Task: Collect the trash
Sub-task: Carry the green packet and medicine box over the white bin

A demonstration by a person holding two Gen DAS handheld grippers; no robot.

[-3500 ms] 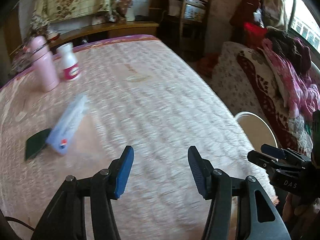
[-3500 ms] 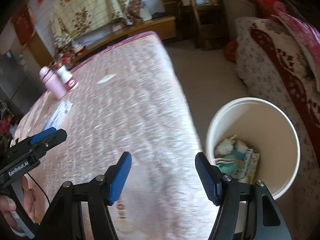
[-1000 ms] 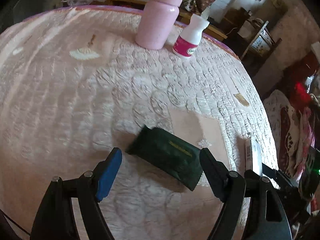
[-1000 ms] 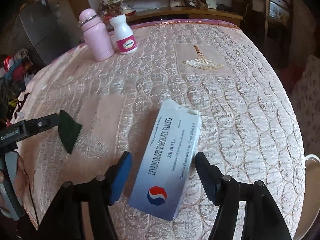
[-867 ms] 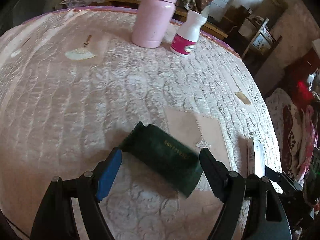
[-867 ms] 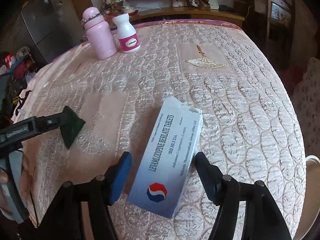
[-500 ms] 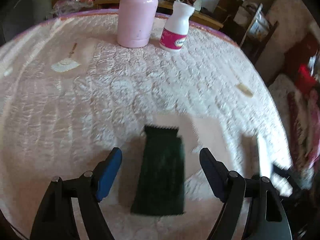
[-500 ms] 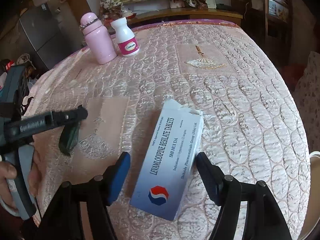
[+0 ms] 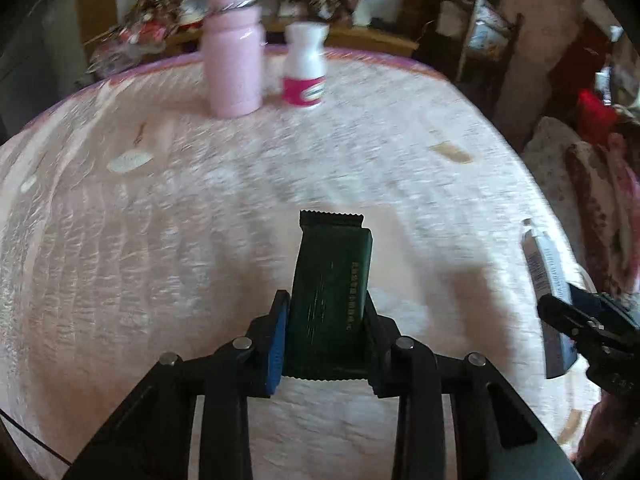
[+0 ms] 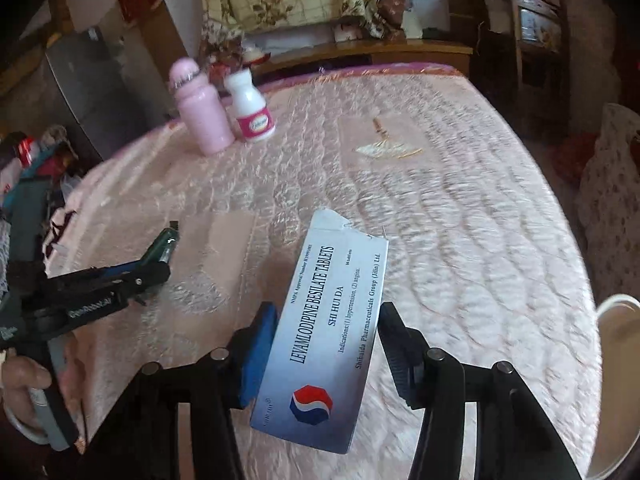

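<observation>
A dark green snack wrapper [image 9: 332, 264] lies lengthwise between the fingers of my left gripper [image 9: 326, 304]. The jaws are closing and both pads press on its sides; it casts a shadow on the pink quilted mattress [image 9: 160, 220]. In the right wrist view the same left gripper [image 10: 160, 256] shows at the left with the wrapper's tip [image 10: 165, 240] sticking out. My right gripper [image 10: 326, 320] is also closing, and its pads touch both long edges of a white-and-blue tablet box [image 10: 320, 360]. That box [image 9: 546, 256] shows edge-on at the right in the left wrist view.
A pink bottle [image 9: 234, 48] and a white pill bottle with a pink label [image 9: 305, 68] stand at the mattress's far side. The rim of a white bin [image 10: 616, 308] shows beyond the mattress's right edge. A patterned sofa [image 9: 592, 184] stands further right.
Both pairs of jaws have narrowed onto their items. The green wrapper turned from slanted to lengthwise and is now gripped. The tablet box is pinched and its near end has lifted.
</observation>
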